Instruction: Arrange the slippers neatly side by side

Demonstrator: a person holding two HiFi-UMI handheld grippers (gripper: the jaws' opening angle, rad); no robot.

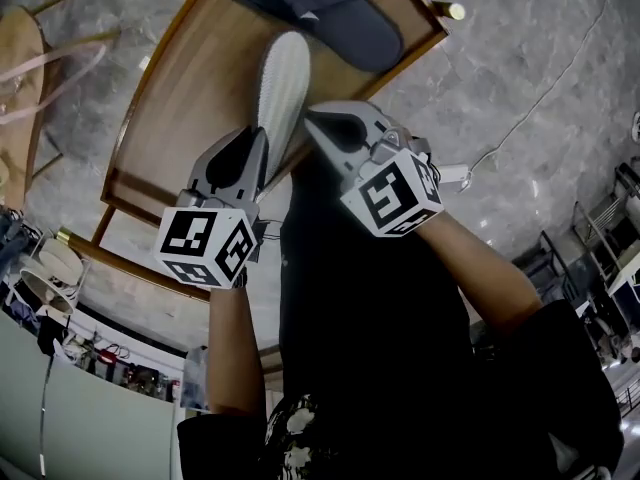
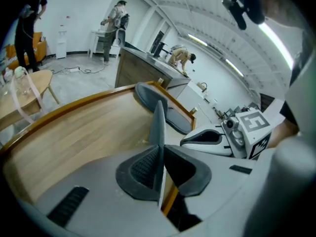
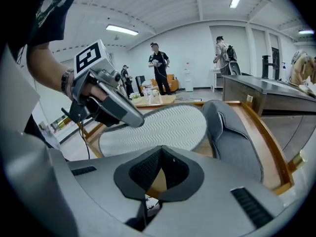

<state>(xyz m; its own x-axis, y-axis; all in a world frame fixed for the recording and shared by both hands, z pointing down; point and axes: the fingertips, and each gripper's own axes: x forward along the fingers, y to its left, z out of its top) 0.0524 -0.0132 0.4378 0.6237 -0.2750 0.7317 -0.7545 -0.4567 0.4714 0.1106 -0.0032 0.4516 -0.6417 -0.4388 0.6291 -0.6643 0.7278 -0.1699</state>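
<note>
Fingers (image 2: 143,169) of the left gripper (image 1: 258,146) are pressed together on the near edge of one slipper (image 1: 283,78). It stands on its side, with the pale zigzag sole turned right. From the left gripper view this slipper (image 2: 159,122) is a thin grey blade rising between the pads. The fingers (image 3: 148,169) of the right gripper (image 1: 318,123) are closed on each other and hold nothing. They sit just right of the held slipper, facing its sole (image 3: 158,127).

There are two slippers and two grippers. The second slipper (image 1: 320,8) is dark grey and lies flat, top up, at the far end of the wooden counter (image 1: 190,78), beyond the held one and a little to its right.

Both grippers point away from the person and slant downward. A bare forearm runs back from each marker cube, left (image 1: 205,246) and right (image 1: 392,196), to the dark shirt. In the right gripper view the left hand (image 3: 94,95) wraps the handle of its gripper.

The far slipper is cut off by the top of the head view. The near end of the held slipper is hidden behind the left gripper. Its lower edge is also covered, so I cannot tell whether it touches the counter.
</note>
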